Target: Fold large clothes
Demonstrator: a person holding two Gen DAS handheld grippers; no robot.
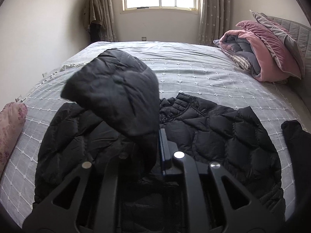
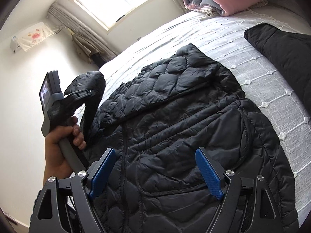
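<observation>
**Over the near edge of the bed: the sleeve could slip**

On the near half of the bed (image 1: 204,73), your black puffy jacket (image 2: 184,116) lies flat, zip up. Your left gripper (image 1: 155,136) has one sleeve (image 1: 116,89) lifted between its fingers, but whether it squeezes, you cannot tell. A loose hold could drop the sleeve crooked. Your right gripper (image 2: 157,170) hangs wide open above the jacket, holding nothing. Another dark garment (image 2: 287,58) near the far side could get snagged.

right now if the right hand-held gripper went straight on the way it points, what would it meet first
Most likely the black puffer jacket spread on the bed: the right hand-held gripper is open and empty, with the jacket's zipped front directly ahead between its blue pads. How far off is unclear.
</observation>
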